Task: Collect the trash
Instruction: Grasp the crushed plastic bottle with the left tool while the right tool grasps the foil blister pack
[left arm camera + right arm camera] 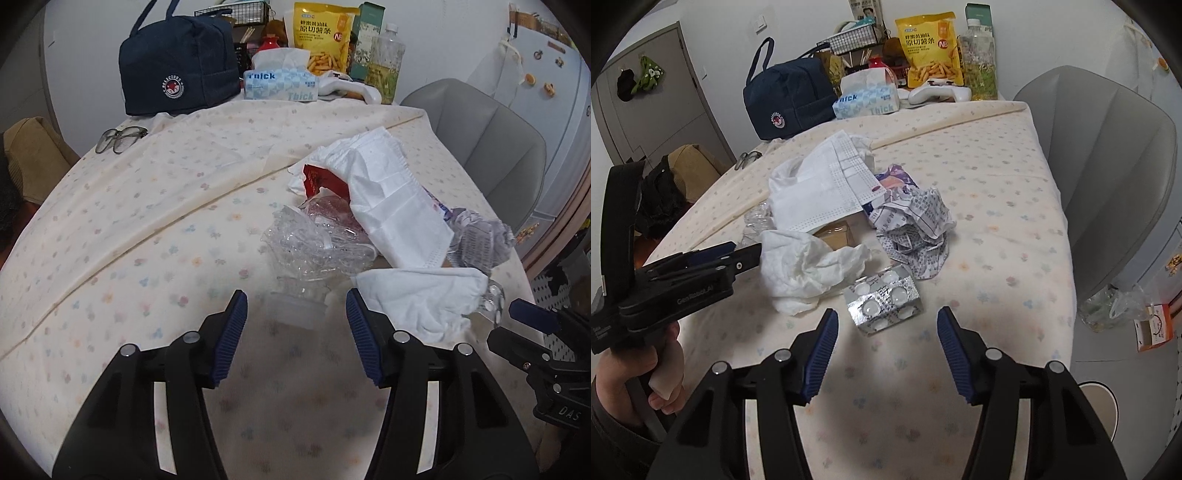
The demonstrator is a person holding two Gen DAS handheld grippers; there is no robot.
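Left tongs point(295, 314): blue pads apart, nothing clamped. The capped neck of a crushed bottle point(314, 254) lies in the gap between the pad tips, not pinched; the bottle body runs up toward 12 o'clock.

Right tongs point(886, 325): pads apart, empty. A blister pack point(884, 299) lies just ahead of the tips at 12 o'clock, close to the left pad, clear of both.

Trash pile sits mid-worktop point(129, 229), on a flowered cloth. Seen from the right tongs: tissue point(805, 266) at 11 o'clock, touching the blister pack's left edge; crumpled leaflet point(916, 229) at 12 to 1 o'clock, just behind the pack; mask point(823, 188) further back at 11 o'clock, lying over a brown box point(836, 234). Seen from the left tongs: a red wrapper point(321, 181) shows under the mask at 12 o'clock, above the bottle; the tissue lies at 2 o'clock, beside the right pad.

Left tongs show side-on in the right view at 9 o'clock, held in a hand point(639, 373), tips at the tissue's left edge.

Far end of worktop, 12 o'clock: navy bag point(177, 66), tissue box point(280, 85), yellow snack bag point(325, 37), clear upright bottle point(388, 62). Glasses point(118, 138) at 10 o'clock, well apart from the pile. Grey chair point(480, 144) at 2 o'clock beyond the worktop edge.
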